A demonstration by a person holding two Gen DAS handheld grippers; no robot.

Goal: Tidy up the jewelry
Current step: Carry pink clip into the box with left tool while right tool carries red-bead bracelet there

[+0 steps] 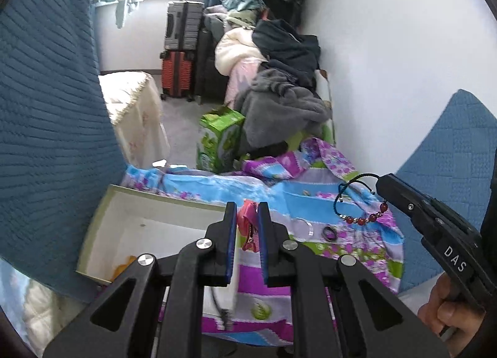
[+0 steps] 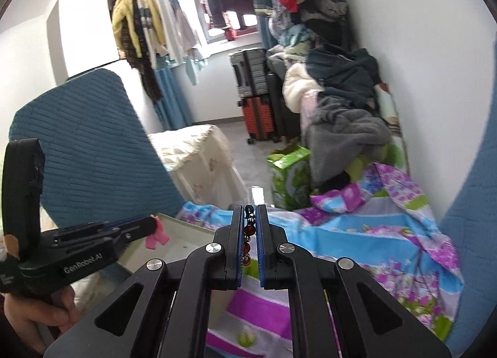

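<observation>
My left gripper (image 1: 247,207) is shut on a pink hair clip (image 1: 247,227), held just right of an open white box (image 1: 155,227). To the right, my right gripper (image 1: 380,184) is shut on a bracelet (image 1: 360,220) of red beads on a black cord, which dangles in a loop above the floral cloth (image 1: 310,202). In the right wrist view the bracelet (image 2: 247,230) sits between the fingers of the right gripper (image 2: 251,207). At the left there, the left gripper (image 2: 153,222) carries the pink clip (image 2: 158,235) over the box (image 2: 189,233). A dark ring (image 1: 329,232) lies on the cloth.
A clear band (image 1: 306,227) lies on the cloth beside the ring. Blue quilted cushions (image 1: 46,109) stand at left and right. Beyond the cloth are a green carton (image 1: 220,137), a pile of clothes (image 1: 279,94), suitcases (image 1: 180,47) and a white wall.
</observation>
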